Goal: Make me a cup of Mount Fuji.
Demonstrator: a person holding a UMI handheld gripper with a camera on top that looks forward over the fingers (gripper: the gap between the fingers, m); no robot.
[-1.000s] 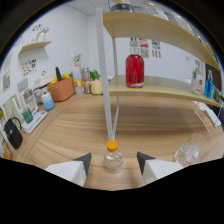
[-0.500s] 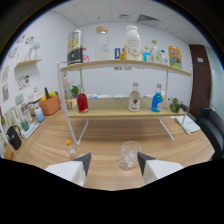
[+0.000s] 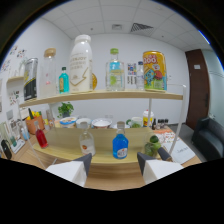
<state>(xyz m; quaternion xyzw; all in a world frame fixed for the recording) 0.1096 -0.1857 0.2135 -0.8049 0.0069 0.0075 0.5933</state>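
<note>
My gripper (image 3: 114, 164) is open with nothing between its fingers, held close in front of a two-level wooden shelf (image 3: 105, 96). Just beyond the fingers, on the lower level, stand a blue bottle (image 3: 120, 145), a clear bottle with a red label (image 3: 86, 144), a red bottle (image 3: 41, 139) and a green item (image 3: 152, 146). Behind them is a row of bowls and cups (image 3: 100, 122). The upper level carries a tall white bottle (image 3: 81, 62), a clear green-capped bottle (image 3: 114, 70), a yellow can (image 3: 154, 70), a small teal bottle (image 3: 63, 80) and a cork-lidded glass jar (image 3: 47, 72).
A potted plant (image 3: 65, 109) stands behind the shelf at the left. A dark door (image 3: 207, 85) and a black chair (image 3: 209, 137) are off to the right. More small items sit on a side counter (image 3: 15, 137) at the left.
The view has risen and closed in on the shelf. The glass cup that stood between the fingers half a second ago is out of sight, and the wooden tabletop no longer shows.
</note>
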